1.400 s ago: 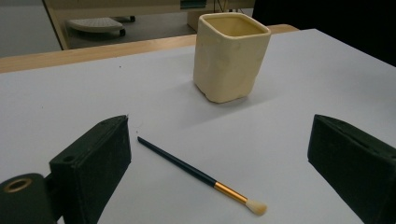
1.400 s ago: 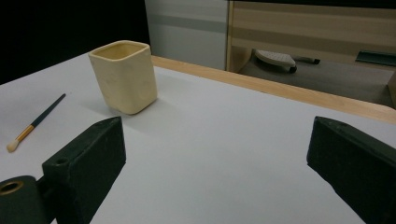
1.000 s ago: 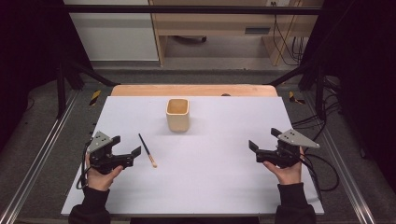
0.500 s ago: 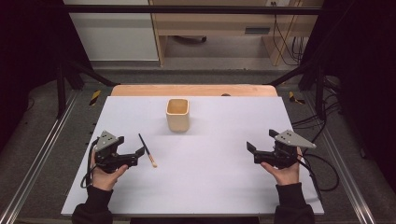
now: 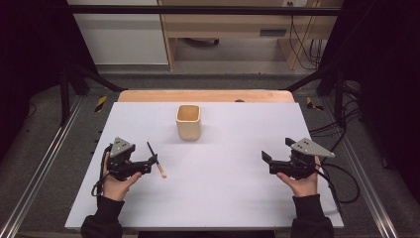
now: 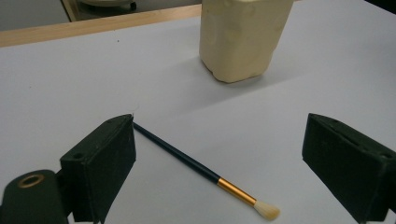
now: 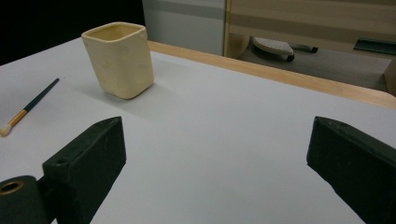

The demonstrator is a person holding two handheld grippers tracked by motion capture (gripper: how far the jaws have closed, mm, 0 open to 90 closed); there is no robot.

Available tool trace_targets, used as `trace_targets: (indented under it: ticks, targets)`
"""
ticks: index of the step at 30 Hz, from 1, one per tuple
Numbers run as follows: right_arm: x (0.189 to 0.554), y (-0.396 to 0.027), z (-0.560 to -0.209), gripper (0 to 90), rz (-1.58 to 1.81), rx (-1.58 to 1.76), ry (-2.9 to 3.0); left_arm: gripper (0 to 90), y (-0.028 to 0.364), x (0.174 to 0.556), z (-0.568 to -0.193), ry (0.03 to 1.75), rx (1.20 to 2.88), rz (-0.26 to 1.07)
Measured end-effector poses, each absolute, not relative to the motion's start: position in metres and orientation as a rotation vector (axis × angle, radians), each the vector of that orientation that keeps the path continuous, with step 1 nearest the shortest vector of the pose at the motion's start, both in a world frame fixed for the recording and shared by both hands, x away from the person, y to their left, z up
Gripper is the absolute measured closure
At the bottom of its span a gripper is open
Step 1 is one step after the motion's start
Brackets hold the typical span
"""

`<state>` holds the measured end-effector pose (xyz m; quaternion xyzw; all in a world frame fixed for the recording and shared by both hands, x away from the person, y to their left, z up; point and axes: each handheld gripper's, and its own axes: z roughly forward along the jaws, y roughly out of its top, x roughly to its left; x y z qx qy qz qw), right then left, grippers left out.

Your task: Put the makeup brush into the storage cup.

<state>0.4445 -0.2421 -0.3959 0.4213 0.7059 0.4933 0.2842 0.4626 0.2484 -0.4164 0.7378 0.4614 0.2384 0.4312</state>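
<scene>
Your left gripper [image 6: 219, 163] has its jaws spread wide around the thin dark-handled paintbrush with pale bristles [image 6: 205, 175], which lies flat on the white table [image 5: 223, 188], so if you squeeze too high it may roll away.

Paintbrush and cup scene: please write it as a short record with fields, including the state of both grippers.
surface: white table top
paintbrush: lies flat, bristles toward the person, between the open jaws of the left gripper, not gripped
cup: cream, square, upright, beyond the brush
left gripper: open, at the brush
right gripper: open, holds nothing, far from both things
cup contents: cannot tell
</scene>
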Motion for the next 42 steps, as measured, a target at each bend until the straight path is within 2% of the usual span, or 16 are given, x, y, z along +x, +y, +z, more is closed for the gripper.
trace_targets:
  ticks: [29,31,42]
  targets:
    - [0.447,-0.238,-0.399,4.9,1.298,1.130,1.912,20.9,0.223,0.494,-0.454,1.265,2.048,0.583]
    - [0.447,-0.237,-0.400,4.8,1.290,1.127,1.916,25.9,0.224,0.494,-0.458,1.273,2.040,0.588]
    - [0.447,-0.237,-0.400,4.8,1.295,1.129,1.915,38.8,0.226,0.498,-0.467,1.322,2.065,0.531]
